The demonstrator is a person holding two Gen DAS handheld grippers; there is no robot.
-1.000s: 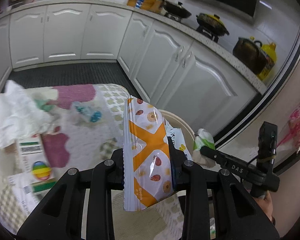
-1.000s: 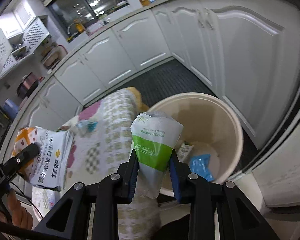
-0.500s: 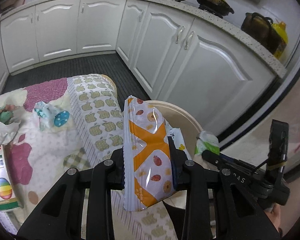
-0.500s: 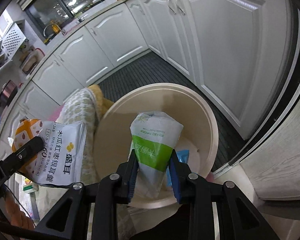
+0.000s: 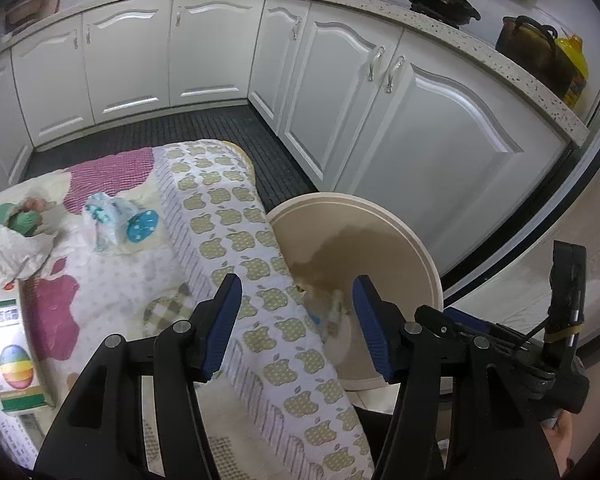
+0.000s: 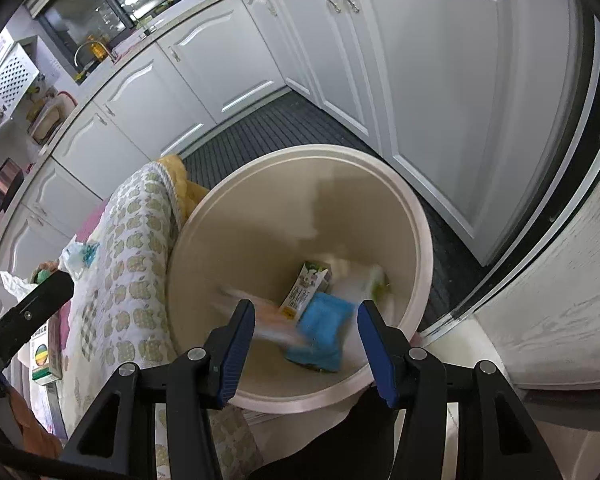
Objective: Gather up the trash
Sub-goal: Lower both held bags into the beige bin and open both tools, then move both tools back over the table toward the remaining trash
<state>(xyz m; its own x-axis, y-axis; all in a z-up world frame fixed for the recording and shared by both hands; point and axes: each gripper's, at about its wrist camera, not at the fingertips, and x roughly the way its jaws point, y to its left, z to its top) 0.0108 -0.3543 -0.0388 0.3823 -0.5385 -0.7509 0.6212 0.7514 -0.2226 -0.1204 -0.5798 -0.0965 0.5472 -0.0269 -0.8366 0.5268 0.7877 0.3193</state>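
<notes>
Beyond both grippers stands a run of white cabinets (image 5: 400, 128), with a dark mat (image 6: 284, 124) on the floor at their foot. Nearer, under and left of the left gripper (image 5: 296, 320), a table under an apple-print cloth (image 5: 236, 240) stretches away, its edge passing between the spread fingers. Right of that edge, touching the cloth, sits a round cream bin (image 6: 420, 240); the right gripper (image 6: 306, 344) hangs directly over its mouth. Both grippers gape wide, blue pads far apart, with nothing clamped in either. Inside the bin, past the right gripper's tips, the trash lies in a heap: a blue packet (image 6: 320, 332) just ahead of the gap, a small carton (image 6: 306, 292) leaning beyond it, a white-and-green bag (image 6: 360, 280) smeared by motion to the right, and a blurred pale wrapper (image 6: 268, 320) by the left finger. From the left view, only a blurred scrap shows in the bin (image 5: 380, 240) between the fingers. On the table, far left of the left gripper, lie crumpled white paper (image 5: 8, 248), a box with a rainbow egg (image 5: 14, 364) close by the camera, and a small blue-and-white wrapper (image 5: 116, 228) ahead. The right gripper's body (image 5: 500, 344) shows at the left view's lower right.
</notes>
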